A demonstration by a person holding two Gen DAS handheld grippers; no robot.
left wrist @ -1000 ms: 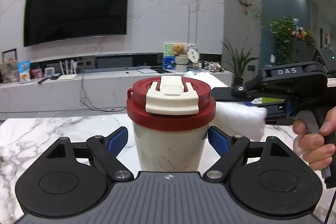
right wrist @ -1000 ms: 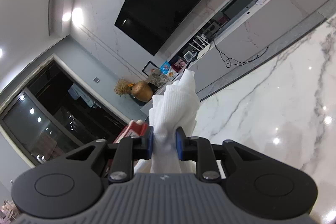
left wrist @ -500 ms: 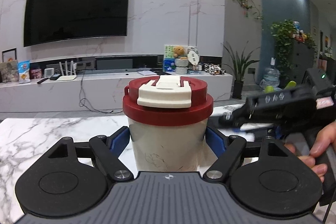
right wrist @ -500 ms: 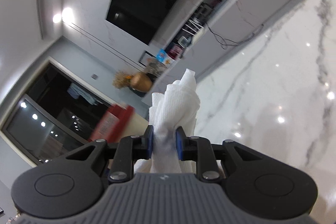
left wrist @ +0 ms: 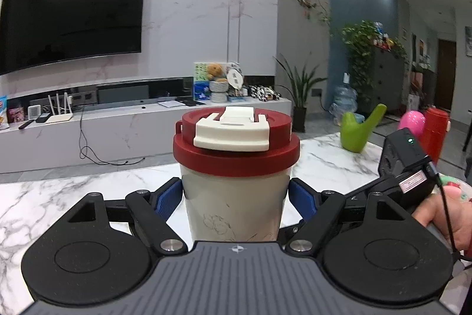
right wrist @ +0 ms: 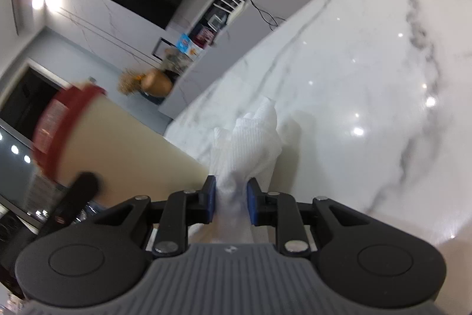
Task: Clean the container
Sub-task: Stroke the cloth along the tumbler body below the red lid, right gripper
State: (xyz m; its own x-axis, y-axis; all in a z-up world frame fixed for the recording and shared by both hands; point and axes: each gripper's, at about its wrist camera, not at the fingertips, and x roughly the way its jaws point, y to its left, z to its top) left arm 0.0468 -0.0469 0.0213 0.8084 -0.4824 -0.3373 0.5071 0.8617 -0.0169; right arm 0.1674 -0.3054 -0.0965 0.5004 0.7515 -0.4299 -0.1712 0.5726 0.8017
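Note:
A cream cup (left wrist: 236, 202) with a red lid (left wrist: 236, 155) and a white flip cap stands upright on the marble table (left wrist: 53, 197). My left gripper (left wrist: 235, 200) is shut on it, blue pads pressed against both sides of the body below the lid. My right gripper (right wrist: 231, 197) is shut on a bunched white paper towel (right wrist: 250, 143), low over the tabletop. Right beside the towel, the cup (right wrist: 124, 143) looks blurred and tilted in the right wrist view. Whether the towel touches the cup I cannot tell. The left wrist view shows only that tool's black body and the hand (left wrist: 442, 214) holding it.
At the table's far right stand a green watering can (left wrist: 360, 132), a pink balloon (left wrist: 411, 120) and a red bottle (left wrist: 435, 129). Beyond the table's far edge is a low TV console (left wrist: 118, 120) with cables. Bare marble (right wrist: 354, 78) stretches ahead of the towel.
The left jaws closed onto the cup's sides. The right gripper sank with the towel from beside the lid to low at the cup's right, and the towel left the left wrist view.

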